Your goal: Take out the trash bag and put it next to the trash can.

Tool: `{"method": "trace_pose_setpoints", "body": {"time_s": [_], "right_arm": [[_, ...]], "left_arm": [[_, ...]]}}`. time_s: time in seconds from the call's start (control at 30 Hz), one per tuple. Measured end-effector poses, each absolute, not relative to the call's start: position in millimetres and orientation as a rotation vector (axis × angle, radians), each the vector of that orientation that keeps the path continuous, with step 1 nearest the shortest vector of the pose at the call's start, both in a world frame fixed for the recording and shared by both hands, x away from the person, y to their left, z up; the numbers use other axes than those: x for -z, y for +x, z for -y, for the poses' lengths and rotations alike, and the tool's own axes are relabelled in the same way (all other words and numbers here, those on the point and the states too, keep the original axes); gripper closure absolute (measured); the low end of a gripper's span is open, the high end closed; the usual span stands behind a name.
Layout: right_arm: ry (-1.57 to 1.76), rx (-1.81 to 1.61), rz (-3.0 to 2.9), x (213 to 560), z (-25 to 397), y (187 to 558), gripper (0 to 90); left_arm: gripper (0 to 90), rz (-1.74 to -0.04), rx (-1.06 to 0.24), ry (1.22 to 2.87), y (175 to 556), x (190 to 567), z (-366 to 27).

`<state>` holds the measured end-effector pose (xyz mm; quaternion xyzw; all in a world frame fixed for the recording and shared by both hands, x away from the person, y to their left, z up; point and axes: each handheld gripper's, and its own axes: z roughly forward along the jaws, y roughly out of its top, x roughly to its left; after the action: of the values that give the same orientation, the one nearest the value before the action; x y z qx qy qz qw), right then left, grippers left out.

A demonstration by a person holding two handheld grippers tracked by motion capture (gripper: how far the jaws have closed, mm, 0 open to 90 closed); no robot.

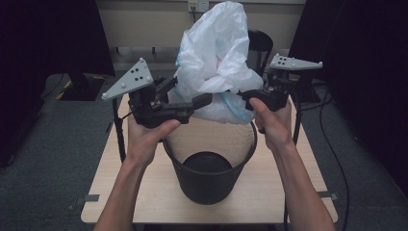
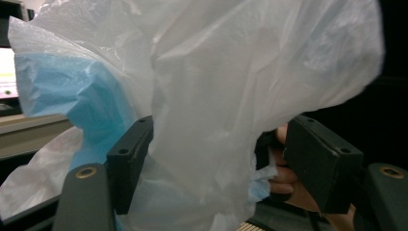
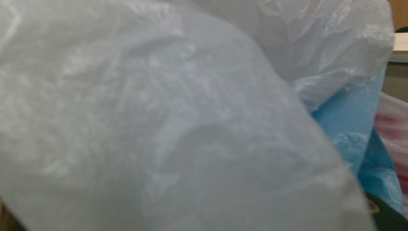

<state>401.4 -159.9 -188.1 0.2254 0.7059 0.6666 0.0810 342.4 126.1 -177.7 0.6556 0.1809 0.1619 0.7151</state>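
Note:
A big white plastic bag with a pale blue layer inside billows up above a black bin on the wooden table. My left gripper meets the bag's left side at mid height. Its jaws stand wide apart, and a fold of the bag hangs between them in the left gripper view. My right gripper is at the bag's lower right edge and appears shut on the plastic. In the right gripper view the bag lies across the lens and hides its jaws.
The bin stands at the table's middle, right under the bag, its mouth open and dark inside. A black chair sits behind the table. Cables trail over the grey floor at the right. Dark screens flank both sides.

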Motion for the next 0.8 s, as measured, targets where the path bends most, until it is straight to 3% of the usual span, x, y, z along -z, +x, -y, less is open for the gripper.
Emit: {"method": "trace_pose_setpoints", "body": {"time_s": [0.8], "right_arm": [[0.852,-1.881,-1.983,203.0,186.3,455.7,88.0]], "left_arm": [[27.5,-0.505,-0.372,1.485,353.2,194.4,-139.2]]}}
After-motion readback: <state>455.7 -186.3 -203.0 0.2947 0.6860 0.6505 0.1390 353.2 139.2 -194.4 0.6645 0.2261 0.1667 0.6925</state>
